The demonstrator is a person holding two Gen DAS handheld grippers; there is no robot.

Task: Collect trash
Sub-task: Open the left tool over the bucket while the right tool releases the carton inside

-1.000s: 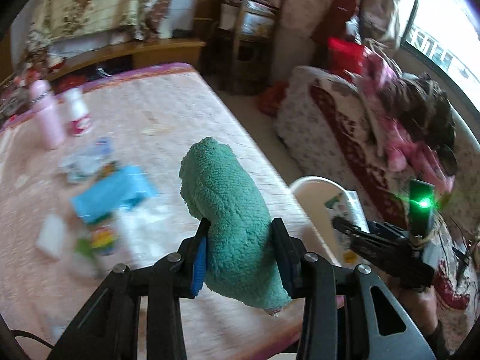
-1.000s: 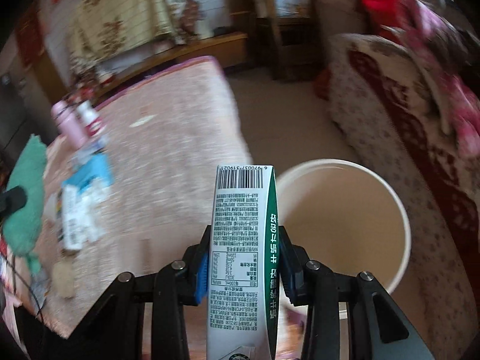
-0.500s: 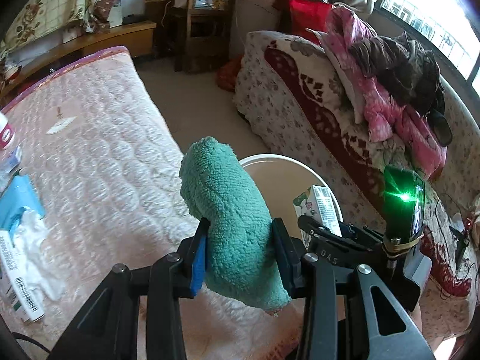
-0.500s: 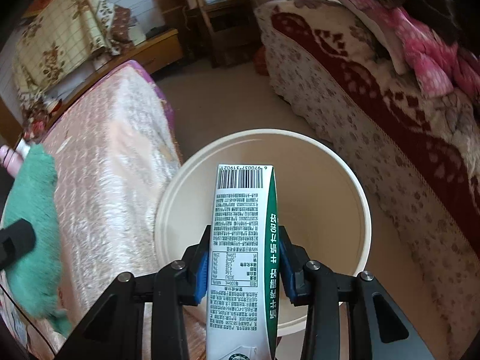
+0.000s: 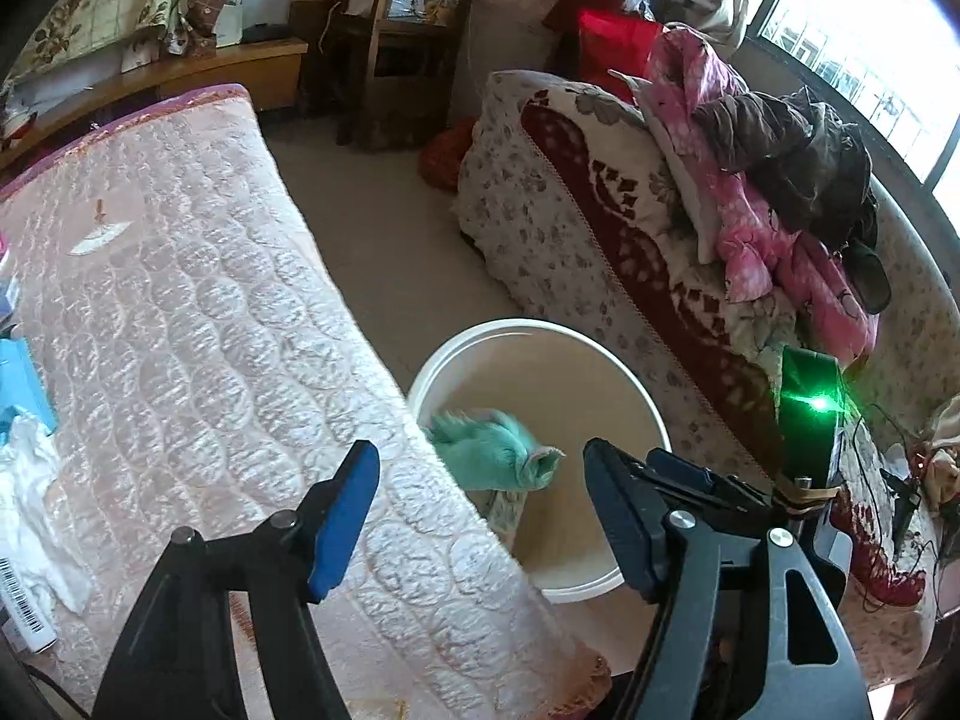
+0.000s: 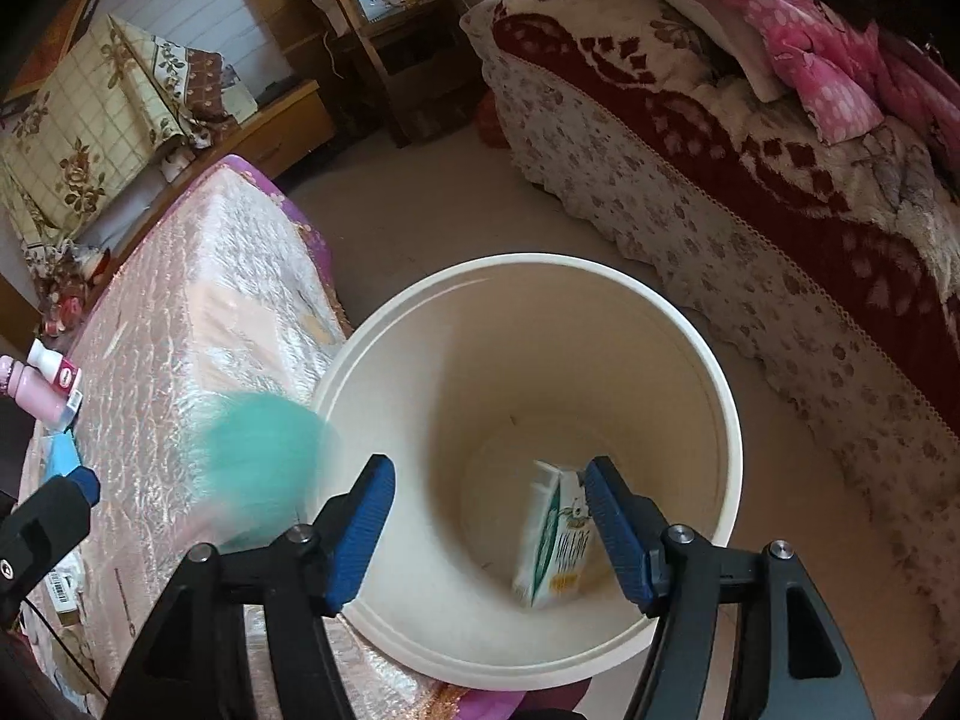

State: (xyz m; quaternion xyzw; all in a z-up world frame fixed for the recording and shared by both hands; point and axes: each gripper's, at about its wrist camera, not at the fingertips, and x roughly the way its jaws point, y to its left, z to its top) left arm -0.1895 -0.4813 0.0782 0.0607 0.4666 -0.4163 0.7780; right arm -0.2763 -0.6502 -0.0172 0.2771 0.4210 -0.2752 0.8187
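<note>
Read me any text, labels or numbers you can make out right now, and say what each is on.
No text can be read in either view.
Carton in the bucket: green and yellow print, blurred, unreadable.
Barcode label at the mattress edge: bars only, digits too small.
Small white bottle with red label: too small to read.
Green cloth, blurred: no print.

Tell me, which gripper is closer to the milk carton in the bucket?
Right. The right gripper hangs over the milk carton; the left gripper is off beside the bucket.
</note>
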